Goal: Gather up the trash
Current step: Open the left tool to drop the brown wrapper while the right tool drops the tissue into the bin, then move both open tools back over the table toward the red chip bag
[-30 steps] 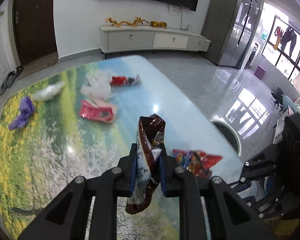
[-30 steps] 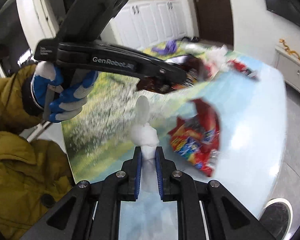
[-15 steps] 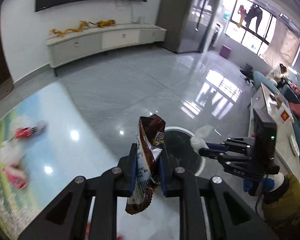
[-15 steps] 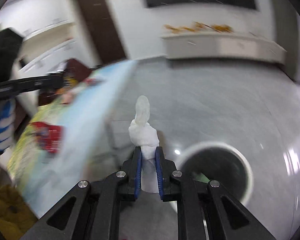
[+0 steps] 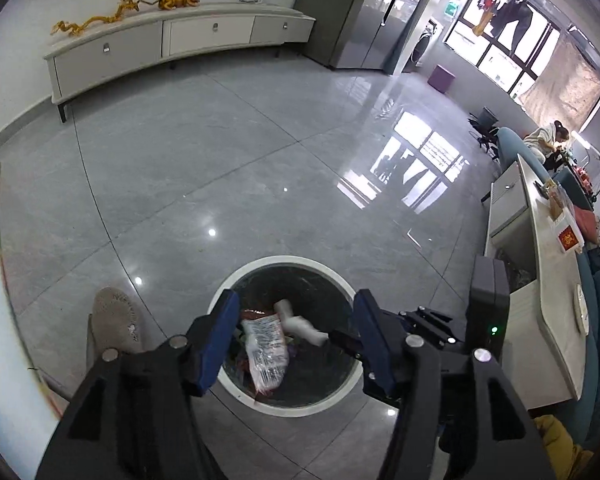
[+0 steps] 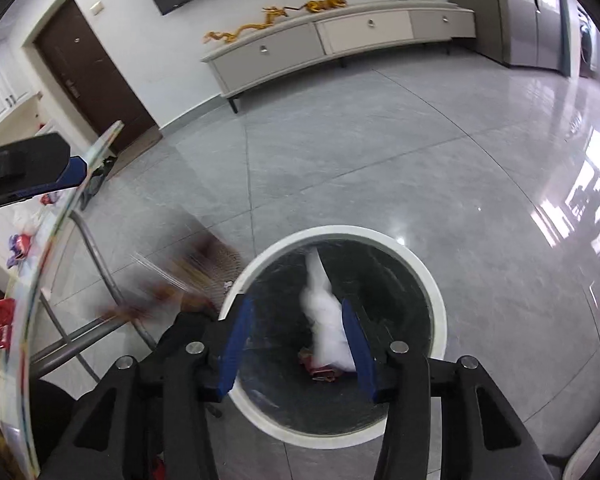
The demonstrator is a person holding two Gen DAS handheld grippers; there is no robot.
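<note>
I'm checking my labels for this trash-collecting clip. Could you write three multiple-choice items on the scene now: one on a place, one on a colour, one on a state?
1. Where does the trash bin stand?
A. on the tiled floor, below both grippers
B. on the table
C. on the TV cabinet

2. What colour is the bin's rim?
A. red
B. white
C. yellow

3. How stand the jaws of the left gripper?
A. shut on a wrapper
B. shut with nothing in them
C. open, pads clear of the wrapper

Key: 1 A, both wrist views look down into the bin on the grey floor. 2 B, a white ring runs round the dark inside. 3 C, the jaws have just been opening and the snack wrapper hangs loose between them over the bin; likewise the right gripper and the white tissue.
</note>
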